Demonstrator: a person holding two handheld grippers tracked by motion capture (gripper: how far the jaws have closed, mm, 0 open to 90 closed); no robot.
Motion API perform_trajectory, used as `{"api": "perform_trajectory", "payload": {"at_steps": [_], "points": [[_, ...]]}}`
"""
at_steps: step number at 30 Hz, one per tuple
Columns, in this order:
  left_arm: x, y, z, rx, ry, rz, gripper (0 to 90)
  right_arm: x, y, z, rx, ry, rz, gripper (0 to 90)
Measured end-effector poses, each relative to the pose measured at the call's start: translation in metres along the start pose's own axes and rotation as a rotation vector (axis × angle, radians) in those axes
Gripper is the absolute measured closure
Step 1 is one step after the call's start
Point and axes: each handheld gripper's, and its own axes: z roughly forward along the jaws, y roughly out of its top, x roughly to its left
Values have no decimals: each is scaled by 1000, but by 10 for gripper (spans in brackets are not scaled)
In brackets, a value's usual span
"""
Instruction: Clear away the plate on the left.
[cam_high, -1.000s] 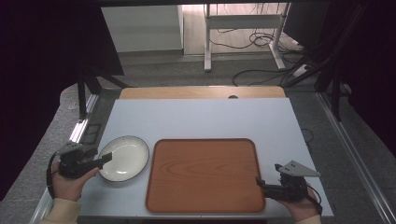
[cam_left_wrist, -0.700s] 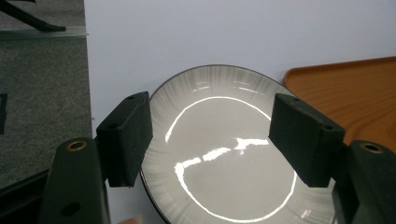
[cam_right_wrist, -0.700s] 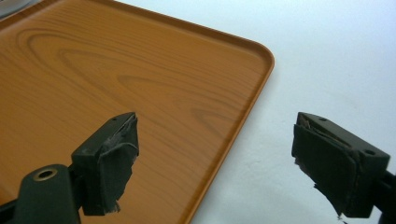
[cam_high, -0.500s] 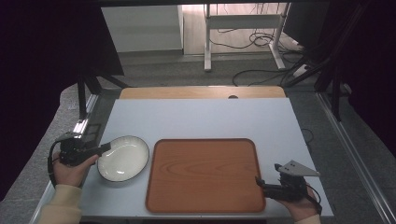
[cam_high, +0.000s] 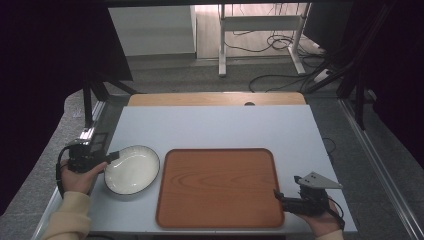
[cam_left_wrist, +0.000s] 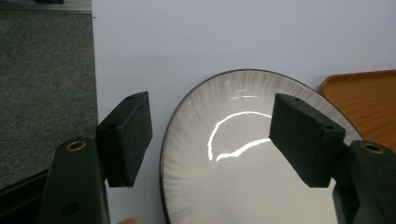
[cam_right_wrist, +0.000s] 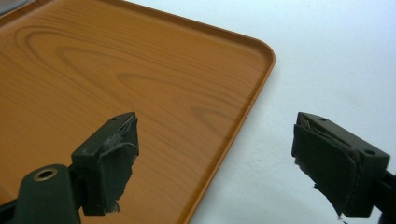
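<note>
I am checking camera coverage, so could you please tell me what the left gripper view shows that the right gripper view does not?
Left gripper view alone: the white plate with a dark rim, between the open left tongs, one jaw outside the rim and one over the plate, and grey floor beside the table.

Right gripper view alone: the tray's rounded corner and wood-grain surface, with the open right tongs straddling its raised edge.

Both: the wooden tray and the pale table top.
</note>
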Motion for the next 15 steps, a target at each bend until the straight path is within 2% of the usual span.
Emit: {"api": "perform_trajectory", "payload": {"at_steps": [4,11,15], "points": [[5,-1,3,10,-13,-4,320,0,0,0,3,-1,-3,150],[11,-4,9,22,-6,-6,325,0,-1,1,7,-2,-1,151],[15,-7,18,50,-6,-3,320,0,-1,1,8,-2,-1,151]]}}
